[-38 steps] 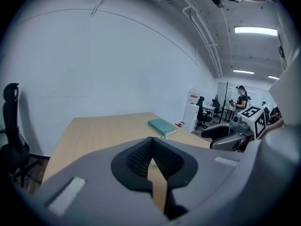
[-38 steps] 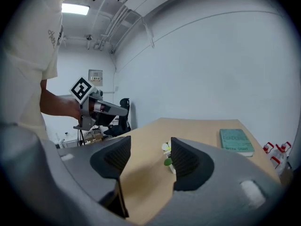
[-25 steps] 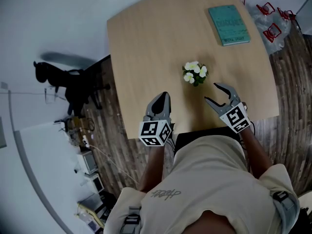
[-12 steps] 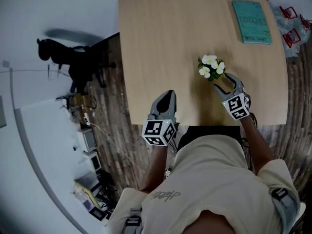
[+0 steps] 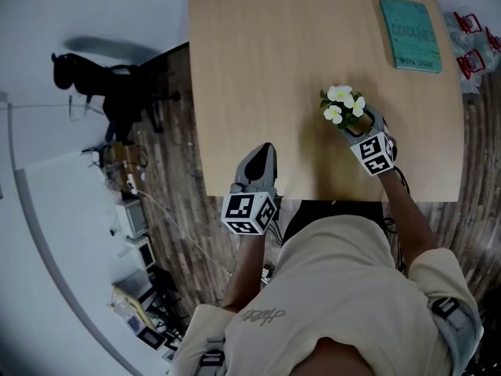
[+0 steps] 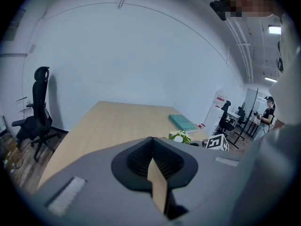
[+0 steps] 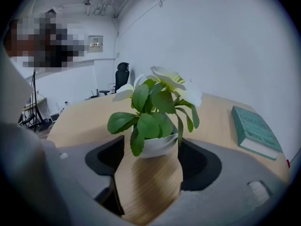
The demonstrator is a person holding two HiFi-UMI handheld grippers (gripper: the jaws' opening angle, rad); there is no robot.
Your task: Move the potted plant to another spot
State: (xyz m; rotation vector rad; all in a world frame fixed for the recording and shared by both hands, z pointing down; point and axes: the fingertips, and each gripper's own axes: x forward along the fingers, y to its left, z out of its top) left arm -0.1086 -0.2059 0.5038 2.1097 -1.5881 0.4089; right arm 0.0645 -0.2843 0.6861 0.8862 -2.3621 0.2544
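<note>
A small potted plant with white flowers and green leaves in a white pot stands on the wooden table, right of the middle. My right gripper reaches it from the near side. In the right gripper view the pot sits between the tips of my right gripper, whose jaws are opening with gaps beside the pot. My left gripper hovers shut at the table's near edge, left of the plant. The left gripper view shows my left gripper with only a thin slit between its jaws and nothing in them.
A teal book lies at the table's far right corner, beyond the plant. A black office chair stands on the floor left of the table. A clear bag with red-handled items sits off the right edge. Clutter lines the floor at lower left.
My right gripper moved forward and down to the plant, and its jaws now straddle the pot, spread wider. My left gripper shifted only a little.
</note>
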